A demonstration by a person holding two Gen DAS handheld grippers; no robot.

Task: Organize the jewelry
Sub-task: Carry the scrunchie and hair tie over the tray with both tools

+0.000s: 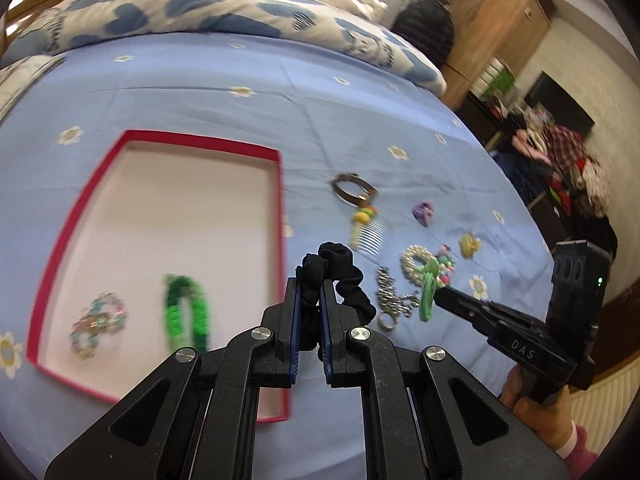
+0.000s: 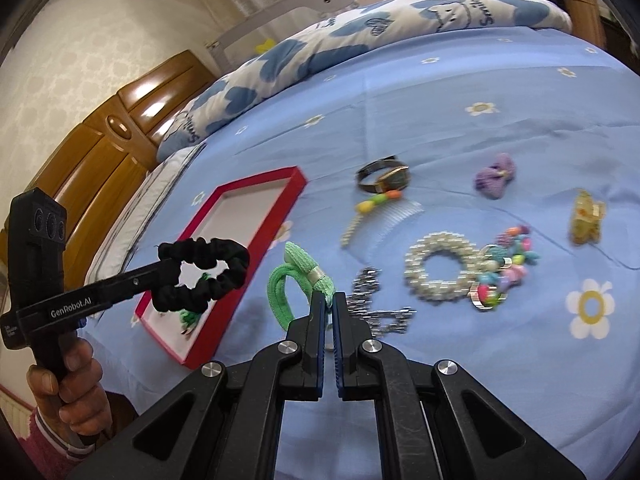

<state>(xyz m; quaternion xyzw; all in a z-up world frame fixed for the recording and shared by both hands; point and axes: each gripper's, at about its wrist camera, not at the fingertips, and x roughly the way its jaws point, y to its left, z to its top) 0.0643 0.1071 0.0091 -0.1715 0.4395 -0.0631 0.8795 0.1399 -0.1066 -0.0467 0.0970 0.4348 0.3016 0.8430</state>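
My left gripper (image 1: 311,280) is shut on a black scrunchie (image 1: 340,276) and holds it above the right edge of the red box (image 1: 200,140); it also shows in the right wrist view (image 2: 206,270). The box holds a green bracelet (image 1: 186,312) and a pastel bead bracelet (image 1: 98,322). My right gripper (image 2: 329,298) is shut on a green hair tie (image 2: 298,280), lifted just off the bed. On the sheet lie a watch (image 2: 384,178), comb (image 2: 384,216), pearl bracelet (image 2: 440,266), bead bracelet (image 2: 504,268), silver chain (image 2: 376,304), purple bow (image 2: 496,176) and yellow clip (image 2: 586,216).
The blue flowered bedsheet (image 2: 480,80) covers the bed. A blue-and-white quilt (image 1: 200,8) lies at the head. A wooden headboard (image 2: 100,152) is on the left. A wardrobe (image 1: 500,28) and cluttered shelves (image 1: 560,160) stand beyond the bed's right edge.
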